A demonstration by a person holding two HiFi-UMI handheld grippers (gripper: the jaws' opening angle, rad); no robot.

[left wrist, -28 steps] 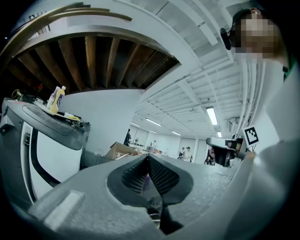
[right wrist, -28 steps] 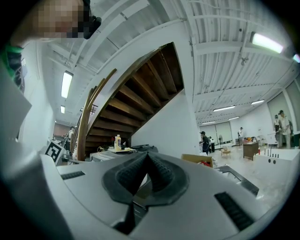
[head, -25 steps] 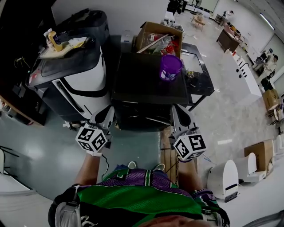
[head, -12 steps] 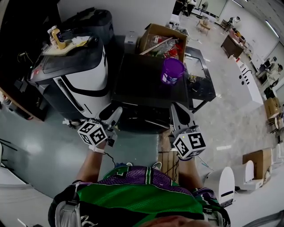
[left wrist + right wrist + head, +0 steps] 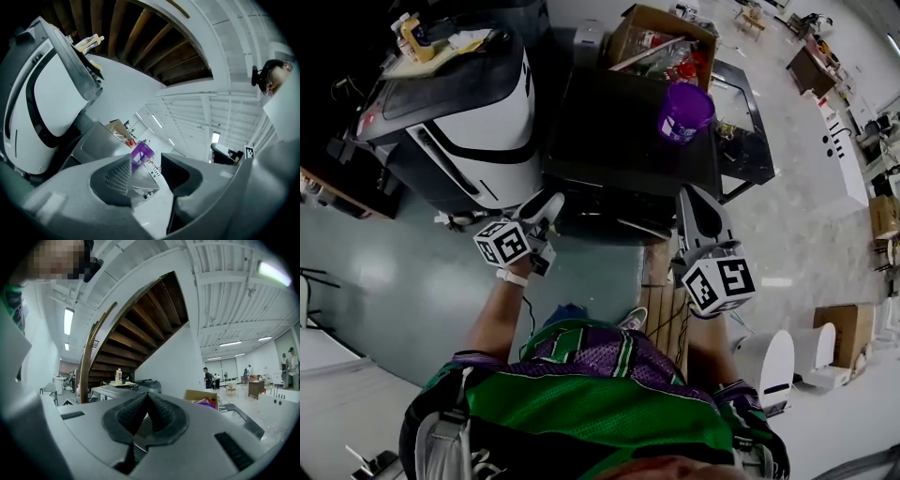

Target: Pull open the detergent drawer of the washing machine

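Between the jaws of my left gripper [image 5: 146, 164] there is only air. They have just been opening and stand spread, tilted to one side, with nothing touching either pad. I read that as preparation: I open them before contact so they can slip around the drawer's front instead of bumping it.

My right gripper [image 5: 147, 399] has its pads pressed together at the tips and is pinching nothing. I judge it is simply parked, since one hand is enough for this pull and closed jaws are less likely to snag.

Both grippers point level at the front of the washing machine [image 5: 628, 141], the dark, flat-topped unit ahead of me. The left one is near its front left corner and the right one near its front right corner. Neither touches it, as far as I can tell.

The detergent drawer itself I cannot pick out, because the machine's front face lies in shadow under the edge of the top. I expect it along the upper front on the left side, which would explain why my left gripper leads.

On the machine's top, towards the back right, stands a purple cup [image 5: 685, 111]. A jerky pull could rock it, so I want a smooth draw. Behind the machine sits an open cardboard box [image 5: 661, 37]. Just beside its left flank stands a white appliance [image 5: 478, 122] with a yellow bottle [image 5: 414, 36] on its lid, leaving my left arm little room on that side.
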